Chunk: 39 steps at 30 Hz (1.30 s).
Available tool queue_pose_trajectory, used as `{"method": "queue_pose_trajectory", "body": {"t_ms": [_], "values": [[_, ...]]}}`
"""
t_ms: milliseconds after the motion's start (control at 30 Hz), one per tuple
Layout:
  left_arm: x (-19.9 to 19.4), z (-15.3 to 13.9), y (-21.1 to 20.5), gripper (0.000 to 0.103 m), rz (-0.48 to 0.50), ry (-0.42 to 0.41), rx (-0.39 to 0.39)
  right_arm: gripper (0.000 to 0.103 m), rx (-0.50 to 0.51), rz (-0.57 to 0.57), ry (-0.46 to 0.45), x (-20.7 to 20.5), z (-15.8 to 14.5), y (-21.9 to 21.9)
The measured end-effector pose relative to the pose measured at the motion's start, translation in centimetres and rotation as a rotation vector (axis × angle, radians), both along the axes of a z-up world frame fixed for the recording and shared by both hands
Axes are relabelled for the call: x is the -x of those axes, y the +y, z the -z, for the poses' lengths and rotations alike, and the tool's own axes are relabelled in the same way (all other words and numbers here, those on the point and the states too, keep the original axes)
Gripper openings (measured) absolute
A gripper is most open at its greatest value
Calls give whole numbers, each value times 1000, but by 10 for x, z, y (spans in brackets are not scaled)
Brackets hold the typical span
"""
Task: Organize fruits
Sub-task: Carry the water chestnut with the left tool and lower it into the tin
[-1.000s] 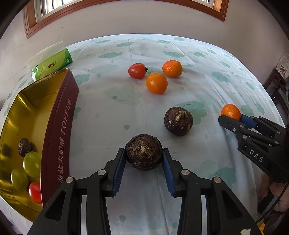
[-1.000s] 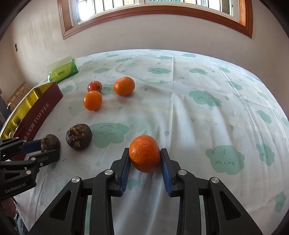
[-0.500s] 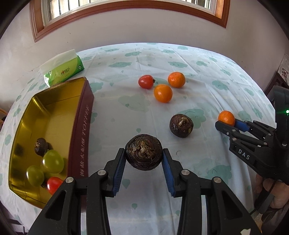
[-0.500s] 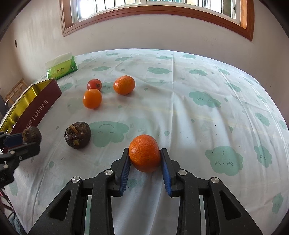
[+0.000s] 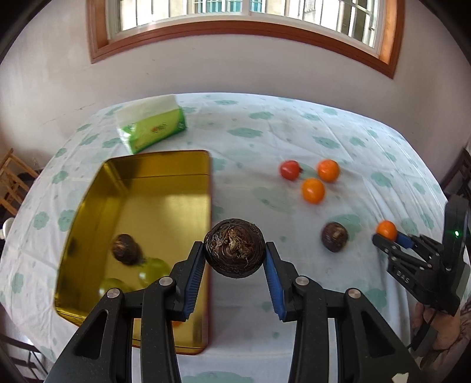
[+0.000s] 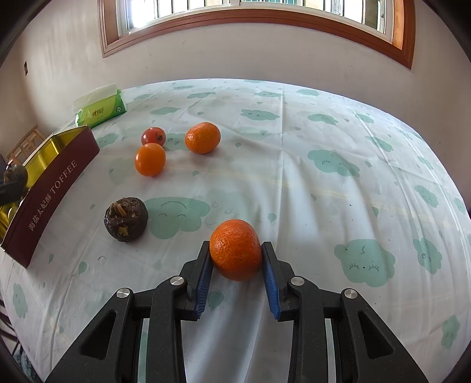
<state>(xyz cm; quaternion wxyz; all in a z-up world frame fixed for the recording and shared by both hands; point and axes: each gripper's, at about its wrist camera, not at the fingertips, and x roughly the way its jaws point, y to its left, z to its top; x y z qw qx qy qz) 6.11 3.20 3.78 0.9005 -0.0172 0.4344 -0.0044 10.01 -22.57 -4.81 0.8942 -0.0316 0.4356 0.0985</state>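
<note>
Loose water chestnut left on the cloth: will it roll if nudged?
Probably only a little: the water chestnut looks squat, sitting on a flattish base, so it may scoot rather than roll. Its rough, husky skin should grip blue pads well. It likely feels firm, like the one held by the left gripper.

Daylit wood-framed window [image 5: 244, 26] above a pale wall [image 6: 265, 59].

Left gripper [image 5: 235, 253] clamps brown fruit [image 5: 234, 248] above gold tin [image 5: 164, 165] right rim; oranges [image 5: 313, 190] at 2 o'clock.
</note>
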Motion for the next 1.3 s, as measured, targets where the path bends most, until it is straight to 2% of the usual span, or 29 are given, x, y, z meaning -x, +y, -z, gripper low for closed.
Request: {"method": "queue_pose_trajectory", "body": {"t_ms": [233, 500, 700, 1000, 1300], "values": [[-4, -1, 61, 36, -139, 10, -21, 34, 2, 0, 0, 0, 0, 0], [-2, 22, 112, 36, -245, 81, -1, 34, 2, 0, 0, 0, 0, 1], [-1, 31, 128, 37, -276, 107, 14, 34, 8, -1, 0, 0, 1, 0], [-6, 45, 136, 37, -268, 155, 42, 34, 7, -2, 1, 0, 1, 1], [-6, 50, 140, 37, -274, 172, 37, 34, 9, -2, 1, 0, 1, 1]]}}
